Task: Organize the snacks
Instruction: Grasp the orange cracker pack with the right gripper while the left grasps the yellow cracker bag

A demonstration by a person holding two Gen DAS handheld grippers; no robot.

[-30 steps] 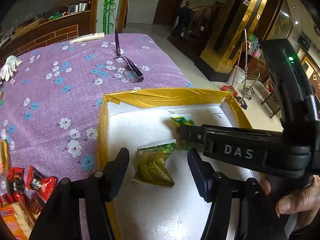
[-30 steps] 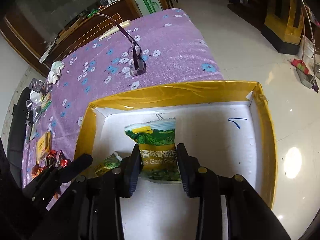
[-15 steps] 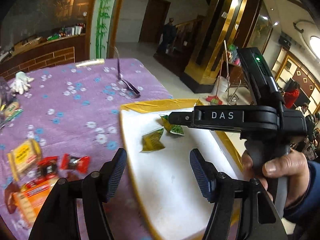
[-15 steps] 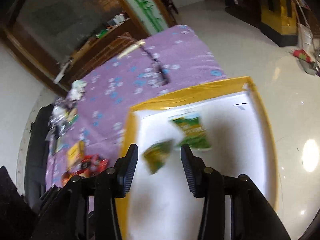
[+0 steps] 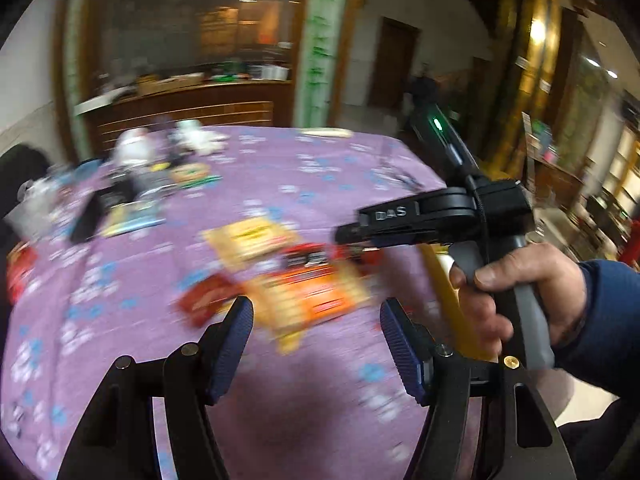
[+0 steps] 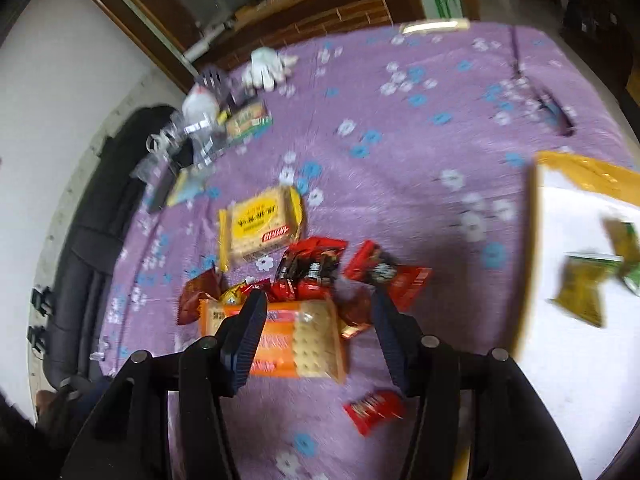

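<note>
Both grippers face the snack pile on the purple flowered tablecloth (image 6: 400,128), nothing held. Left to right: yellow cracker pack (image 6: 260,224) lies toward the cloth's middle, well short of any edge; just right of it and nearer the cameras, red candy packs (image 6: 312,266) overlap in a heap; orange cracker pack (image 6: 280,338) lies in front of the heap, touching it, long axis running left-right across the right wrist view. One loose red packet (image 6: 374,410) sits apart, closer to the near edge of the cloth. Far right, the yellow-rimmed white tray (image 6: 534,240) at the cloth's right edge already holds green snack packets (image 6: 580,288). Right gripper (image 6: 318,330): jaws have just been opening, now part-open and empty, poised over the orange pack with its length crossing the gap, so it looks the nearer tool for that pack. Left gripper (image 5: 316,344): jaws moderately open, empty, pile ahead of it and slightly farther off; view blurred. Likely next pick is the orange pack; gripping across its short side would probably need a wrist turn.
</note>
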